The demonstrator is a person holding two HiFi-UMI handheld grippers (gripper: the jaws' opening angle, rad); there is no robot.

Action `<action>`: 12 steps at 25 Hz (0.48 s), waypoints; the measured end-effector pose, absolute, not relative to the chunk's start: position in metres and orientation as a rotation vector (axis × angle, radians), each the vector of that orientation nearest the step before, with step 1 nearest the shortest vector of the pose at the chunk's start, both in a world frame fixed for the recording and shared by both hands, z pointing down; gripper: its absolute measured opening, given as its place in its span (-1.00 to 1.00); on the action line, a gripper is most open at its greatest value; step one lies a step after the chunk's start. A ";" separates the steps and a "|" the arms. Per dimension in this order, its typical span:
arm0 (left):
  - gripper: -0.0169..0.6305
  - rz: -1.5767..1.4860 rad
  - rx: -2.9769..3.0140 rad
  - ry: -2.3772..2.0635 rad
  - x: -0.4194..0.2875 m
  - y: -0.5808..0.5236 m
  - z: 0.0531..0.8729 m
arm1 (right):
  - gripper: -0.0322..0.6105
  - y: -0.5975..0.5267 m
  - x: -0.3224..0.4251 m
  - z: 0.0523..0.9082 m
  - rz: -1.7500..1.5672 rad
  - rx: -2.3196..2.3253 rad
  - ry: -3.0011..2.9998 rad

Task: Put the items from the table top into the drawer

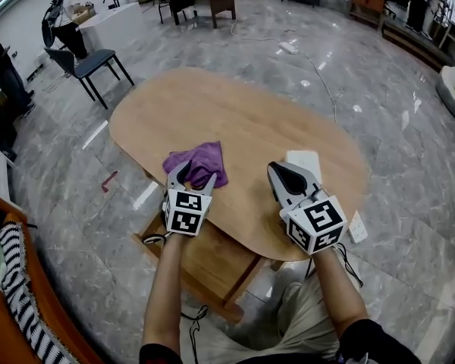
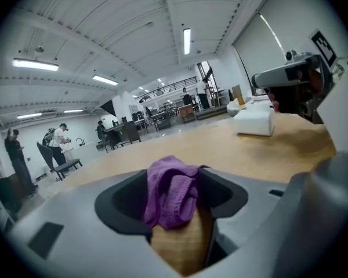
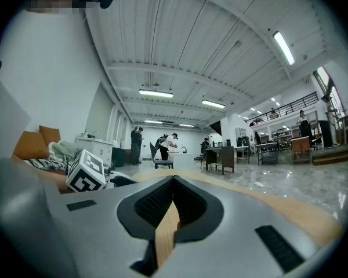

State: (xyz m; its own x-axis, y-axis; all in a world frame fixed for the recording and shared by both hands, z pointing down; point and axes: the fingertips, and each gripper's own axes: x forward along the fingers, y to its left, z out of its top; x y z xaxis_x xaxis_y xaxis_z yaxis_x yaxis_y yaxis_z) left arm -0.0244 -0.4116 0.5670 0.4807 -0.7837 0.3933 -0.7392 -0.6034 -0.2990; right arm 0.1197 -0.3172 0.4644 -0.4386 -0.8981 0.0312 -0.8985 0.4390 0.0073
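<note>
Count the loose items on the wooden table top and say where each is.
2. A purple cloth lies at the near edge of the table, between the open jaws of the left gripper; a white block lies just beyond the shut right gripper. The grippers may hide more.

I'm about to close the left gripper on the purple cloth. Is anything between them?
Nothing visible stands in the way. The cloth already lies between the open jaws of the left gripper on the table. The white block sits apart, off to the right.
</note>
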 end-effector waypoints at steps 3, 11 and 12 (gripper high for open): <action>-0.19 -0.836 -2.623 1.358 -0.024 -0.414 0.572 | -0.86 -0.317 0.123 0.465 0.024 1.653 -2.641; -0.76 -0.946 -2.516 1.378 -0.028 -0.417 0.577 | -0.86 -0.318 0.120 0.470 0.027 1.640 -2.636; -0.78 -0.952 -2.511 1.378 -0.028 -0.417 0.577 | -0.86 -0.319 0.119 0.470 0.028 1.641 -2.634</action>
State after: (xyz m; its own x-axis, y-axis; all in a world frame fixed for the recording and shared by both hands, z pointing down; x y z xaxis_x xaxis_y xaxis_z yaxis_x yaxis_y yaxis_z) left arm -0.0284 -0.4170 0.5767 0.3867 -0.7954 0.4667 -0.7177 -0.5774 -0.3893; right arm 0.1195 -0.3186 0.4703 -0.4401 -0.8970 0.0417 -0.8977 0.4406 0.0048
